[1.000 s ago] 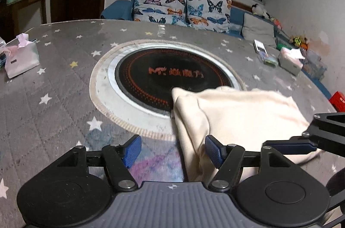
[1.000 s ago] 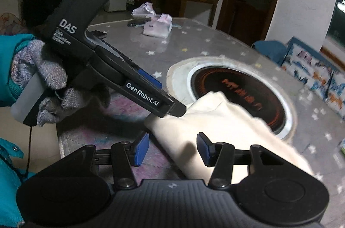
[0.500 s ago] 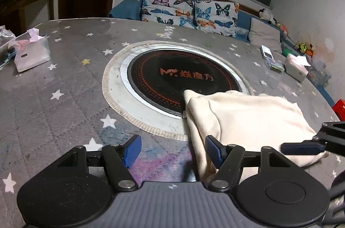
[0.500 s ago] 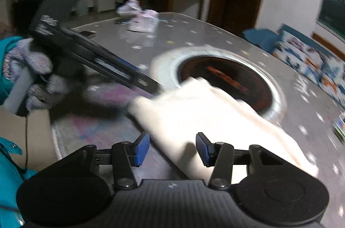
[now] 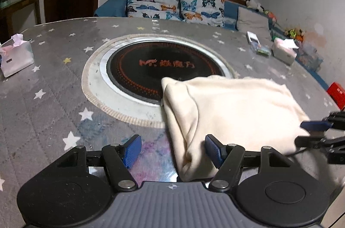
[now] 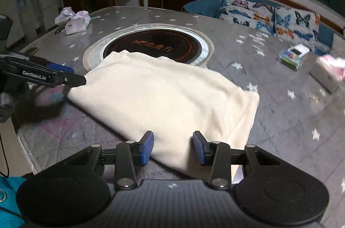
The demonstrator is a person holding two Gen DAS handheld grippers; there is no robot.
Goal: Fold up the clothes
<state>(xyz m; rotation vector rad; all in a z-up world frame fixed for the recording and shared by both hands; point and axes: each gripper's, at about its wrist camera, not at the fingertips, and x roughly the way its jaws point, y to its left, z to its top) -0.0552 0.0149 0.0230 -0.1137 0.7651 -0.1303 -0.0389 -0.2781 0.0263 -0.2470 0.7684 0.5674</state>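
A cream garment [image 5: 232, 107] lies folded flat on the star-patterned table, partly over the black round hob [image 5: 151, 68]. It also shows in the right wrist view [image 6: 163, 94]. My left gripper [image 5: 172, 150] is open at the garment's near left corner, with the corner between its blue pads. My right gripper [image 6: 173, 147] is open at the garment's near edge on the other side. The right gripper also shows at the right edge of the left wrist view [image 5: 312, 133], and the left gripper at the left of the right wrist view [image 6: 69, 81].
A tissue pack [image 5: 17, 55] sits at the table's left. A white box [image 5: 282, 51] and small items [image 5: 261, 49] sit at the far right. The black hob [image 6: 155, 46] lies in the table's middle. A sofa with butterfly cushions [image 5: 176, 5] stands behind.
Both grippers have drawn back from each other to opposite ends of the garment. The right gripper has swung round to face the garment's long edge. Both stay open.
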